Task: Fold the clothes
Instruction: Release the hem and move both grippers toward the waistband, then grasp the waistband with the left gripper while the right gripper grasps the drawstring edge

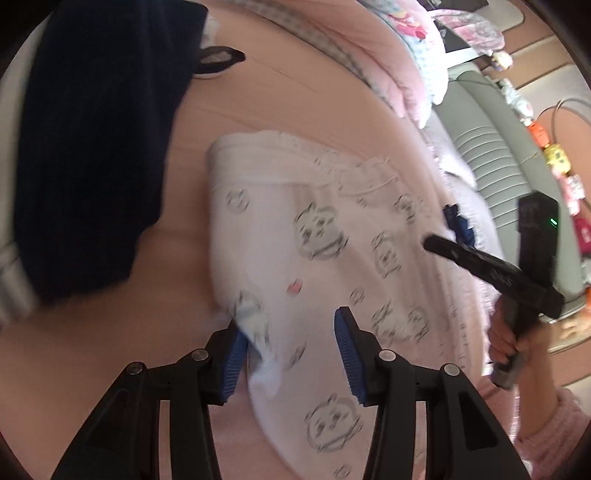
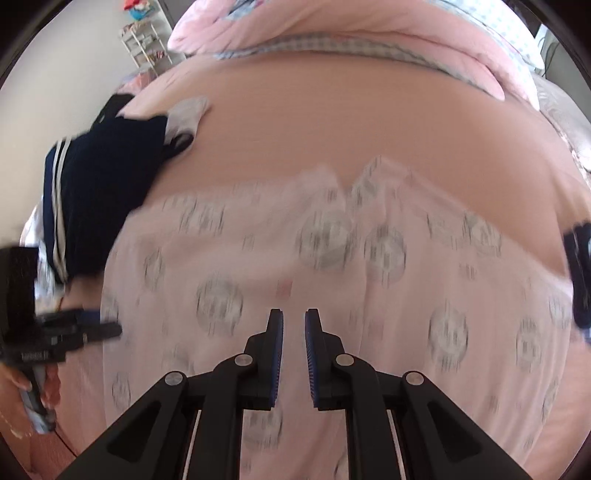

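Note:
A pale pink garment (image 1: 314,229) printed with grey cartoon faces lies folded on the pink bed sheet (image 1: 288,103). My left gripper (image 1: 291,354) hangs open just above the garment's near end; its left pad brushes a raised fold, and nothing is pinched. In the right wrist view the same garment (image 2: 258,266) spreads wide under my right gripper (image 2: 294,345), whose jaws stand a narrow gap apart with only flat cloth below them. At the garment's right edge the right gripper (image 1: 443,236) shows from the side, and the left gripper (image 2: 107,326) shows at its left edge.
A dark navy garment (image 1: 96,147) with white stripes (image 2: 59,206) lies on the bed left of the pink one. A rolled pink duvet (image 2: 369,29) lines the far side. A grey padded bed edge (image 1: 491,155) with small toys runs on the right. A white shelf (image 2: 144,40) stands by the wall.

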`<state>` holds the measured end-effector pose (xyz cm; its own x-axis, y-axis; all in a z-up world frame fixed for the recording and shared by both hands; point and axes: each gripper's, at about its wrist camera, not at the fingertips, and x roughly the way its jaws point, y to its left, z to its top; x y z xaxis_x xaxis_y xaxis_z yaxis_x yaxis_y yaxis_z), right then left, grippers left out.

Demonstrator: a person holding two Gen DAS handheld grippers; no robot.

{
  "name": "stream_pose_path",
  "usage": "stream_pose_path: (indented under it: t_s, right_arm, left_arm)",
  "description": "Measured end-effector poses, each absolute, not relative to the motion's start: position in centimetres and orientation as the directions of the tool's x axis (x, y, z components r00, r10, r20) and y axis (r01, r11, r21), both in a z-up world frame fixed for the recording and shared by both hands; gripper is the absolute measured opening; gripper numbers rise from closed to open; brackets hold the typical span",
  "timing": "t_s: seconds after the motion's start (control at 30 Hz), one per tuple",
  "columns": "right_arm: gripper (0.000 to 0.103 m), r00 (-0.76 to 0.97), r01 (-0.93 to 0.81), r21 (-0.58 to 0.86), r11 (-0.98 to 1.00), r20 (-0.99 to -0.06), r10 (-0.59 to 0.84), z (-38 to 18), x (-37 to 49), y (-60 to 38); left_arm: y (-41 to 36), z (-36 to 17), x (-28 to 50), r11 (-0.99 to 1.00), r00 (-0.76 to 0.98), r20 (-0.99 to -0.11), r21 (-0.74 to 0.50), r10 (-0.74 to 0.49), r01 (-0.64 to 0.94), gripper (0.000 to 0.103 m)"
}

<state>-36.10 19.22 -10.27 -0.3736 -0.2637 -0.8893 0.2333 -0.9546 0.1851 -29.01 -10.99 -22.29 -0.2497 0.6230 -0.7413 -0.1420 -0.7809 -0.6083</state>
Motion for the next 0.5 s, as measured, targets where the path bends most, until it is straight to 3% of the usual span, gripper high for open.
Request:
stream_pose_path:
  t_s: [0.03,0.23,0.27,0.33,0.5]
  right_arm:
    - [0.043,-0.383,0.226,0.184,-0.957,-0.886,-0.261,-10.3,-37.7,19.3]
    - [0.042,-0.317,0.263,0.163,-0.951,-0.916,-0.245,-12.7,-44.1,18.4]
    - [0.04,-0.304,0.284,0.155,-0.946,-0.922,-0.242,-13.2,-44.4,17.9]
    - [0.012,-0.29,0.319,0.171,-0.932,-0.919,-0.267,-13.7,-44.7,17.2]
    - [0.007,-0.322,0.391,0.156,-0.907,-0.9,-0.294,-12.5,-43.6,15.7]
  left_arm:
    - [-10.9,-22.4,-29.9,-0.764,-0.241,-0.726,-0.628,0.644,-0.151,0.043]
    - [-10.7,-21.3,-33.7,-0.688,-0.292,-0.63,-0.703,0.72,-0.18,0.043]
    - [-10.6,-20.6,-33.7,-0.711,-0.323,-0.639,-0.674,0.698,-0.202,0.043]
    - [-10.3,-18.9,-33.5,-0.767,-0.394,-0.662,-0.592,0.638,-0.247,0.043]
    - [-10.7,-17.0,-32.2,-0.829,-0.422,-0.714,-0.495,0.559,-0.26,0.043]
